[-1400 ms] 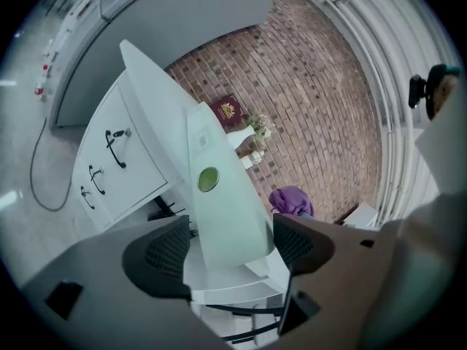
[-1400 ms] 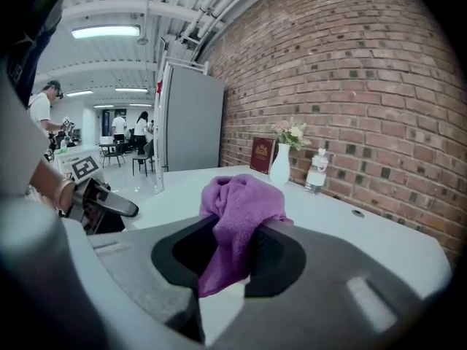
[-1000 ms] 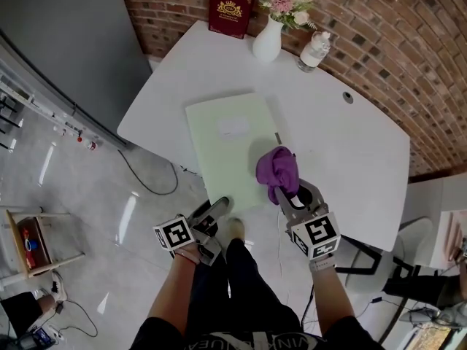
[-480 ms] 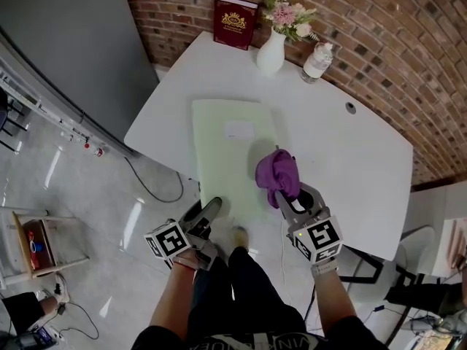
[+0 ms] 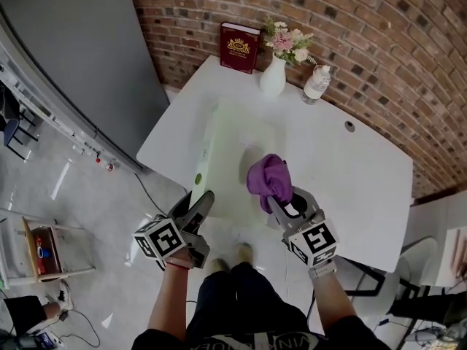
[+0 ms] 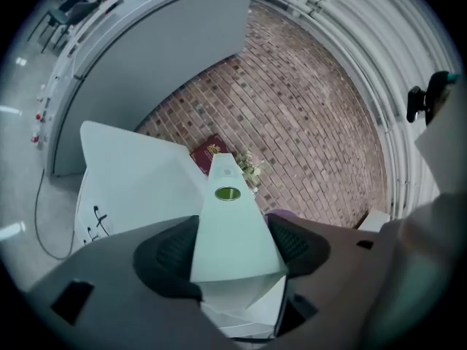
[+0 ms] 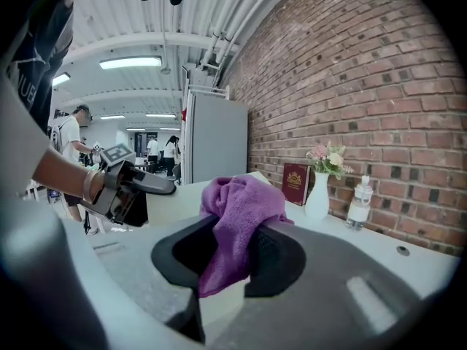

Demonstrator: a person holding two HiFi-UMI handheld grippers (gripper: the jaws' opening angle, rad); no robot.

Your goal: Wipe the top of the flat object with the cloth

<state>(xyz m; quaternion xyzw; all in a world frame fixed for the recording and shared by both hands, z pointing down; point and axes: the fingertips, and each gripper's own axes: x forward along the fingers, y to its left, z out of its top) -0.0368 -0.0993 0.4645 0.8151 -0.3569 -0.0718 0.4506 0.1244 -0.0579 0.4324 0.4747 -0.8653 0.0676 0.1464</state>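
The pale green flat board (image 5: 222,159) stands tilted on the white table (image 5: 350,173), its left long edge raised. My left gripper (image 5: 198,204) grips the board's near end; its jaws have just been closing, with the board (image 6: 232,232) between the pads. A small green round mark (image 6: 228,192) shows on the board's face. My right gripper (image 5: 288,199) is shut on a bunched purple cloth (image 5: 266,177), which hangs just above the board's right side. In the right gripper view the cloth (image 7: 237,210) fills the jaws.
At the table's far edge, against the brick wall, stand a dark red book (image 5: 239,47), a white vase of flowers (image 5: 274,79) and a plastic bottle (image 5: 316,84). A grey cabinet (image 5: 80,57) stands to the left. People are in the background of the right gripper view.
The board lay flat before; now its left edge is lifted and it stands tilted. My left gripper rose and took hold of its near end. My right gripper rose slightly with the cloth.
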